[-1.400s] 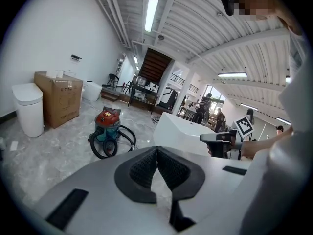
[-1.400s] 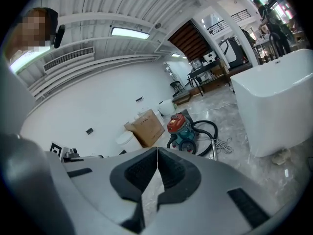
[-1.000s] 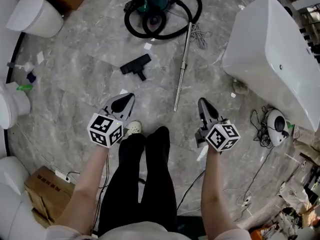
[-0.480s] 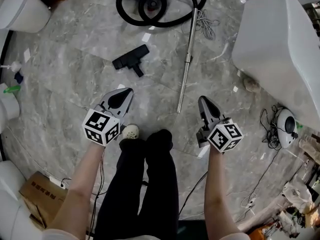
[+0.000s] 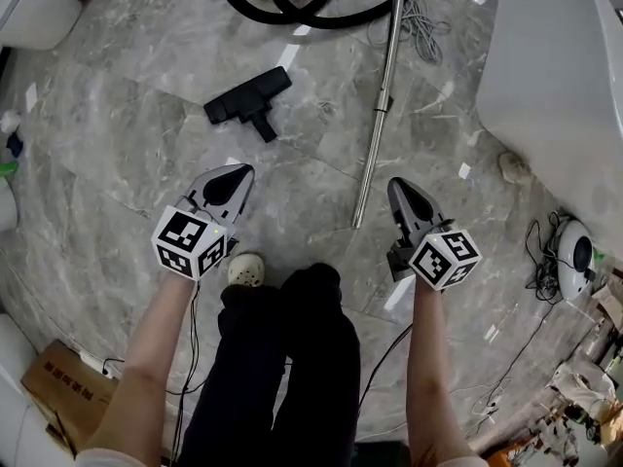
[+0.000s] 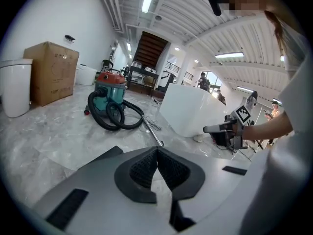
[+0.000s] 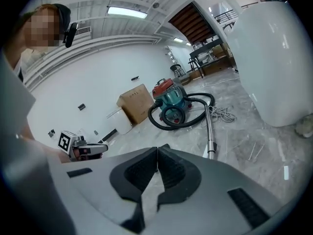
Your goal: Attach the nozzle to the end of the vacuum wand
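A black floor nozzle [image 5: 248,98] lies on the grey marble floor, ahead and slightly right of my left gripper [image 5: 237,169]. The metal vacuum wand [image 5: 378,105] lies lengthwise on the floor, its free end [image 5: 356,224] just left of my right gripper [image 5: 398,185]. Both grippers are shut and hold nothing. The wand [image 7: 211,136] shows in the right gripper view, running back to the black hose and the teal and red vacuum [image 7: 169,101]. In the left gripper view the vacuum [image 6: 109,91] and wand [image 6: 153,134] lie beyond my shut left gripper [image 6: 157,150].
A large white bathtub [image 5: 560,95] stands on the right, with cables and a small white device [image 5: 575,260] beside it. A cardboard box [image 5: 54,388] sits at the lower left. A white toilet [image 5: 34,6] stands at the top left. The person's legs are between the arms.
Both grippers and the head have come down toward the floor; the nozzle and wand look larger and nearer. Both grippers stay shut and empty.
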Demonstrator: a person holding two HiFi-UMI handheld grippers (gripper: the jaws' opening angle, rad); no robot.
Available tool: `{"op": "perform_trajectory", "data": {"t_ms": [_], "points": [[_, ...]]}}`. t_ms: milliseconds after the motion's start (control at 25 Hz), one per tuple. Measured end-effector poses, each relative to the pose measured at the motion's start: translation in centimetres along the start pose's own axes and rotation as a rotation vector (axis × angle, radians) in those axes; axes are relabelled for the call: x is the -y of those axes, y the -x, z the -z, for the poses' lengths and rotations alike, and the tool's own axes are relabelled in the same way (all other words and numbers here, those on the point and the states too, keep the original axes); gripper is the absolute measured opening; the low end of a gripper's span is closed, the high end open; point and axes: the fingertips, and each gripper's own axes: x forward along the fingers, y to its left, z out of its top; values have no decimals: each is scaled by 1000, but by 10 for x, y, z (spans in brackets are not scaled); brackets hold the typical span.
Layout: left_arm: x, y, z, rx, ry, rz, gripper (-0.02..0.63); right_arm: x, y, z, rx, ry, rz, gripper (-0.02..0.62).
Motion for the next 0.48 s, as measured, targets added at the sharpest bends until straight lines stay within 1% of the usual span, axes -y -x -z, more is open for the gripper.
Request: {"op": "perform_trajectory", "data": {"t_ms": [80, 200, 360, 480], "points": [[-10, -14, 24, -3, 6, -4, 9, 15, -14, 16, -1, -9, 5, 15], [-20, -34, 54, -2, 10, -4, 9, 38, -32, 39, 10, -53, 2, 15], [-28, -65, 88, 0, 2, 21, 9, 71, -54, 63, 26, -37, 29, 15], [-36, -87, 106, 11, -7, 39, 9, 90, -73, 79, 46, -39, 31, 15]]}}
